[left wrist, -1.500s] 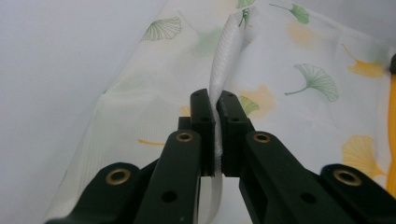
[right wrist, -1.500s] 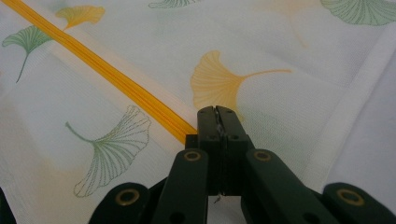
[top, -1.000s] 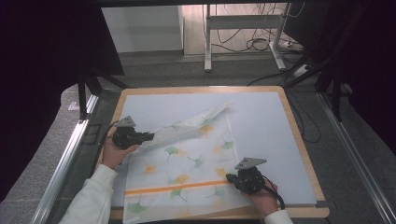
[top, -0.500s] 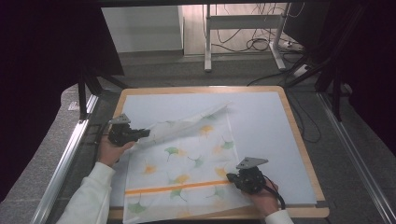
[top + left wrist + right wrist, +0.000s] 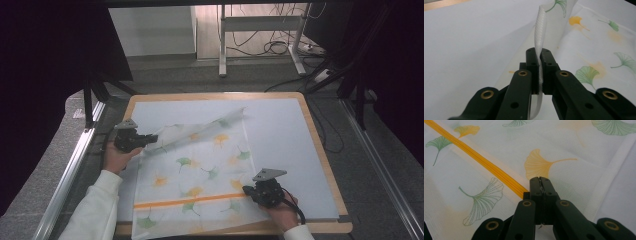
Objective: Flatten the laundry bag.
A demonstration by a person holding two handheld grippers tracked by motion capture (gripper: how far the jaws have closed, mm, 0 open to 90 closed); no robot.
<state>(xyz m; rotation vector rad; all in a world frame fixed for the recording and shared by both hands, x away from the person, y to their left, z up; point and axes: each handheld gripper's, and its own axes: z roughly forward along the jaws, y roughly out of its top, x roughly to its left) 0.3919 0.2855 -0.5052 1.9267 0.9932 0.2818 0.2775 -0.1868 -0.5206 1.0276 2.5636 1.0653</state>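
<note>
A white cloth printed with green and yellow ginkgo leaves and an orange stripe lies on the white board. My left gripper is at the cloth's left side, shut on its hem. In the left gripper view the hem rises upright out of the closed jaws. The held edge is lifted and folds over toward the far right corner. My right gripper is shut at the cloth's right edge by the stripe's end, its tips down on the flat cloth. Whether it pinches cloth I cannot tell.
The board has a wooden rim and sits on a grey table with metal rails along both sides. Desk legs and cables stand on the floor beyond. The board's right part is bare white surface.
My left gripper has shifted slightly to the left with the cloth's hem, drawing the lifted edge along. The right gripper has stayed where it was.
</note>
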